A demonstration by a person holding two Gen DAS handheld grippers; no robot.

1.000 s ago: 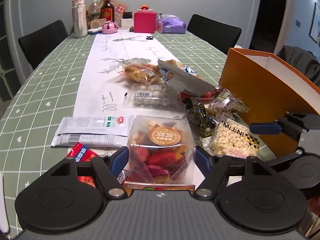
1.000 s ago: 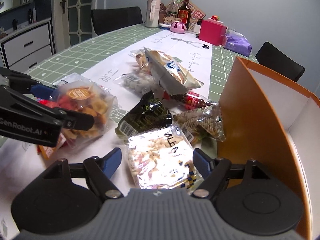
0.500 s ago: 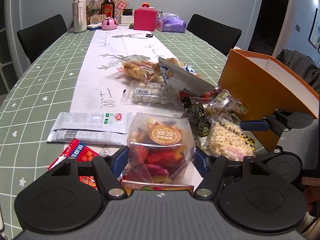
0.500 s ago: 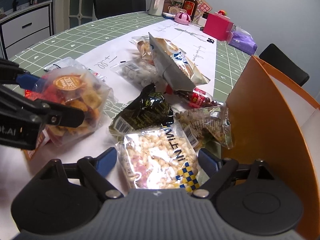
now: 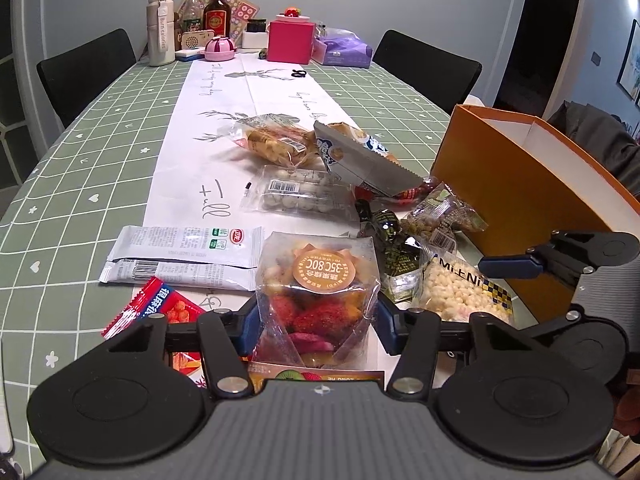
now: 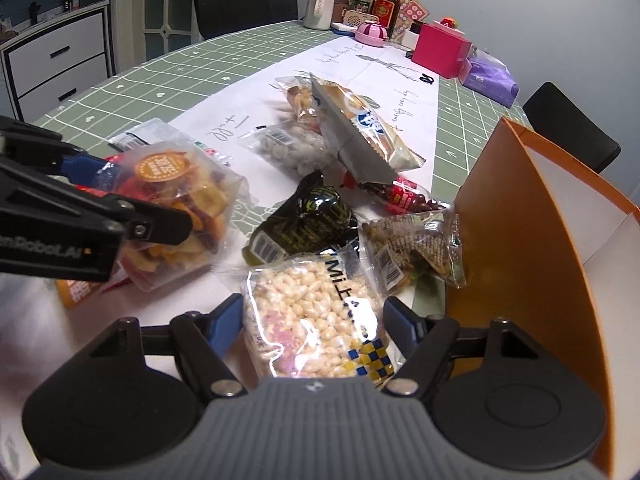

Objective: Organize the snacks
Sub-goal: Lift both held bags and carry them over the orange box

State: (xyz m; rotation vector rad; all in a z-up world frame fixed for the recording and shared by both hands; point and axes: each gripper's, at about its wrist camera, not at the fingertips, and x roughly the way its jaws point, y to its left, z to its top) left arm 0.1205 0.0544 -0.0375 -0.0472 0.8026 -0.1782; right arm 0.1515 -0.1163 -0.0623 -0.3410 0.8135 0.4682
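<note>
Left claw (image 5: 316,330) closing around a clear bag of dried fruit (image 5: 318,296) on the table (image 5: 80,168), blue pads at the bag's sides, contact too close to call. Right claw (image 6: 314,322) closing around a puffed-grain bag (image 6: 316,312), pads just beside its edges, near the orange box (image 6: 520,248). Beyond, on the white runner (image 5: 192,160), more snack packets in a loose pile.

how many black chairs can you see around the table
3: one chair at the far left side, one chair at the far right side, one chair by the door in the right view. Others may be hidden.
</note>
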